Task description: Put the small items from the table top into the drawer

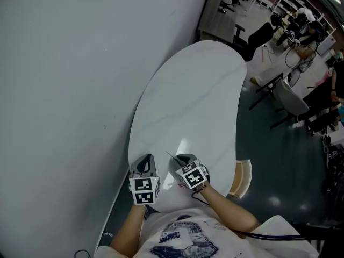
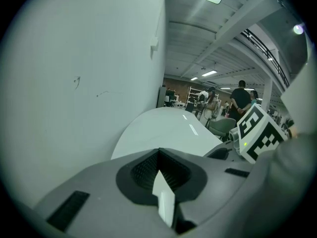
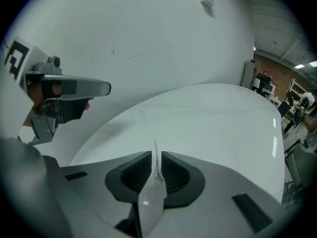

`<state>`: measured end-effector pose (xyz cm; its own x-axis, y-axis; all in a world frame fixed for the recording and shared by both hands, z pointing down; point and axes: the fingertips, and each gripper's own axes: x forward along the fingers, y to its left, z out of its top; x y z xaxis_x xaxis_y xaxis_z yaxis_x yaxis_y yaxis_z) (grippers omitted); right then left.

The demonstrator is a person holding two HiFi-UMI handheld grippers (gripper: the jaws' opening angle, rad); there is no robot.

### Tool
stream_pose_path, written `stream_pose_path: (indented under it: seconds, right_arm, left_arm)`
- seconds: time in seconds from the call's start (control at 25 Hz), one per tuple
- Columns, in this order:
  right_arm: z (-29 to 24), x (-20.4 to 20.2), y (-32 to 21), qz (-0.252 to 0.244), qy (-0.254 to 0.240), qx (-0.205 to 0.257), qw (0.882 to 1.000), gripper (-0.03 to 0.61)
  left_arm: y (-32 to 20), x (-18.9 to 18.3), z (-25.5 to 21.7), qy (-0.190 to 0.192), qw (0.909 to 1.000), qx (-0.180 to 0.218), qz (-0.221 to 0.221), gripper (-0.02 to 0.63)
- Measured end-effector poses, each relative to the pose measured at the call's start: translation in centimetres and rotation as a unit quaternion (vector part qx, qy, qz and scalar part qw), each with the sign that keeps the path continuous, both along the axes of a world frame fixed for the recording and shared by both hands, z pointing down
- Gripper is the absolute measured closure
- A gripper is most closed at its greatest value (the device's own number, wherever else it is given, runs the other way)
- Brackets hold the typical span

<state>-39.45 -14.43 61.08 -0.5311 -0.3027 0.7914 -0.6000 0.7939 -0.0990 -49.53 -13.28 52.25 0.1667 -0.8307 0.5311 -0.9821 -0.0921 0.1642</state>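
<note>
Tools, two, both low over the near end of the table.

1. Table (image 1: 199, 90): white, oblong, set against a grey wall (image 1: 64, 79). Its top is bare, with no loose small items showing.
2. Pale wooden piece (image 1: 244, 177): juts out at the table's right edge. Drawer or chair, cannot tell.
3. Left tool (image 2: 158, 155): clenched tip to tip, nothing between.
4. Right tool (image 3: 156, 158): clenched on a thin pointed sliver (image 3: 155, 148), which stands up past the tips.

Risk: the sliver looks pinched by a narrow margin. A jolt or tilt could let it pivot and slip out, and being flimsy, it may bend against a drawer rim.
</note>
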Motion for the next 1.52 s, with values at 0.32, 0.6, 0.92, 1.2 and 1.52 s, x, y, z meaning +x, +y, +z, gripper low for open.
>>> stream_pose_path:
  seconds: [0.32, 0.6, 0.92, 1.2, 1.52]
  right_arm:
    - [1.8, -1.3, 0.8, -0.016, 0.039, -0.018, 0.999, 0.506]
    - [2.8, -0.9, 0.9, -0.014, 0.047, -0.020, 0.999, 0.506]
    - [2.9, -0.9, 1.3, -0.030, 0.063, -0.003, 0.998, 0.537]
    - [2.4, 0.6, 1.4, -0.004, 0.055, -0.003, 0.998, 0.540]
    - [-1.5, 4.4, 2.4, 0.056, 0.022, 0.022, 0.998, 0.540]
  left_arm:
    - [0.0, -1.5, 0.4, 0.005, 0.9999, -0.011, 0.000, 0.589]
    - [0.2, -1.5, 1.1, 0.003, 0.9999, -0.016, 0.001, 0.589]
    - [0.1, -0.5, 1.1, 0.003, 0.9998, -0.017, 0.008, 0.590]
    - [0.1, 0.4, 0.6, -0.002, 0.9997, -0.013, 0.019, 0.589]
    - [1.5, 4.0, -1.4, -0.010, 0.9986, 0.001, 0.053, 0.589]
